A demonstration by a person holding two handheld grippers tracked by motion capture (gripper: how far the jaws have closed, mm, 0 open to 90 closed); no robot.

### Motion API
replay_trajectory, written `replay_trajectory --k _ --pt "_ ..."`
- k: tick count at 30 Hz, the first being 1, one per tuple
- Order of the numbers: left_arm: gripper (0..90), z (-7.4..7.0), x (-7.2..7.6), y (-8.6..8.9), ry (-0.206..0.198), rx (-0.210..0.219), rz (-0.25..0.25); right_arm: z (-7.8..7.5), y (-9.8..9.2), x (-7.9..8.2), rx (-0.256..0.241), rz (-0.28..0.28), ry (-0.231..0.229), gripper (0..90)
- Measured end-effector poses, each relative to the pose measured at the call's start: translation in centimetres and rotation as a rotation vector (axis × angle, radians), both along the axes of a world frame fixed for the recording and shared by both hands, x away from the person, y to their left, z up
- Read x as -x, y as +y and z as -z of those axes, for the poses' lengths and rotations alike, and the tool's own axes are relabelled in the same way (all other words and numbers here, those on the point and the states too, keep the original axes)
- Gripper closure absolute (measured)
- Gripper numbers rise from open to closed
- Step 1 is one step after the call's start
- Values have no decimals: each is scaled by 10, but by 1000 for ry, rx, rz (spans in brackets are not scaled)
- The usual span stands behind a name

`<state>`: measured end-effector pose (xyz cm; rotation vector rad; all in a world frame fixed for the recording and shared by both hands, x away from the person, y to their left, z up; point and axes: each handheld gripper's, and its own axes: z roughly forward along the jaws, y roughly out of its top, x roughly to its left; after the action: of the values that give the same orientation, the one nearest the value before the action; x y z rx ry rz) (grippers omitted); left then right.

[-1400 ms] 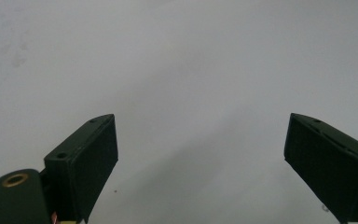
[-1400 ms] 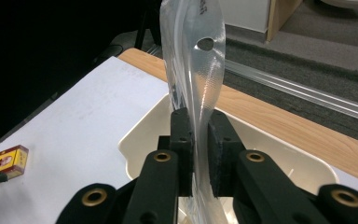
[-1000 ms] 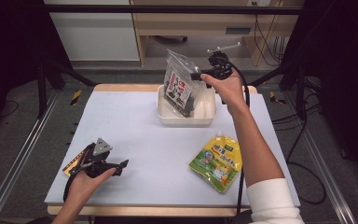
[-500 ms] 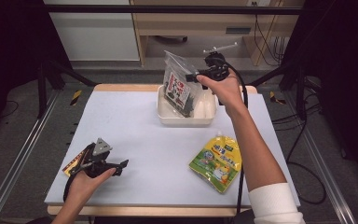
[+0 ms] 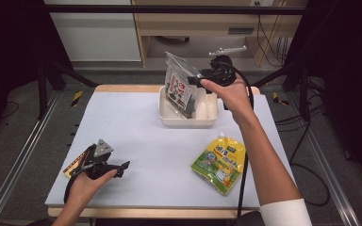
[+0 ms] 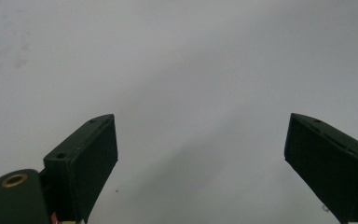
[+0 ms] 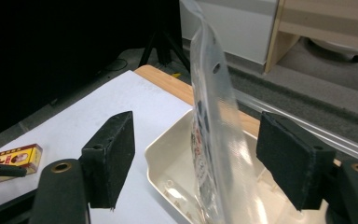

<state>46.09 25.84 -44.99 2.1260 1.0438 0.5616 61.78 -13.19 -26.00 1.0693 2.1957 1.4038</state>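
Observation:
A clear plastic bag with a printed pack inside (image 5: 180, 84) stands upright in the white tray (image 5: 209, 123) at the back of the table. My right gripper (image 5: 202, 80) is at the bag's upper right edge. In the right gripper view the bag (image 7: 214, 140) rises edge-on between the two jaws, which stand wide apart, so my right gripper (image 7: 198, 140) is open. The tray (image 7: 168, 154) lies below it. My left gripper (image 5: 122, 168) rests low at the table's front left. It is open (image 6: 203, 135) with bare table between the jaws.
A yellow and green pouch (image 5: 219, 164) lies flat at the front right of the table. A yellow and red box (image 5: 75, 162) lies by my left hand, and the box (image 7: 11, 161) is also far off in the right gripper view. Dark stands flank the table.
The bag and my right hand have sunk slightly toward the tray. My left hand has not moved.

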Motion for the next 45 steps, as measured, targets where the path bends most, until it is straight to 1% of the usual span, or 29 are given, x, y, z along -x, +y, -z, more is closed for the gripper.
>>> replay_trajectory --k 2,4,6,11,14,21,26,27,29,32,36,38,42,45 --pt "92 0 0 0 -1 -1 0 -4 -5 5 6 7 -19 264" --pt "92 0 0 0 1 3 -2 -6 -11 13 -7 24 -45 259" --pt "92 0 0 0 1 2 -1 -7 -18 20 -4 33 -56 246" --pt "92 0 0 -1 0 2 1 -3 -35 42 25 79 -95 211" --pt "92 0 0 -1 0 1 1 3 -45 55 19 102 -100 191" --pt "92 0 0 0 1 1 0 24 -66 77 -8 143 -90 173" --pt "92 1 0 0 4 4 0 43 -80 88 -8 183 -81 179" --pt "92 1 0 0 6 1 2 46 -83 90 1 190 -78 181" --pt "92 1 0 0 5 7 1 52 -87 94 10 211 -87 192" --pt "92 1 0 1 10 7 3 61 -92 101 -6 231 -84 226" --pt "92 1 0 2 9 12 1 74 -96 110 -7 262 -85 249" --pt "92 1 0 2 10 19 -2 82 -98 113 -2 276 -78 257" --pt "92 1 0 3 12 13 -3 96 -104 120 -6 308 -64 272" --pt "92 1 0 3 13 10 -5 106 -110 124 -21 333 -58 290"
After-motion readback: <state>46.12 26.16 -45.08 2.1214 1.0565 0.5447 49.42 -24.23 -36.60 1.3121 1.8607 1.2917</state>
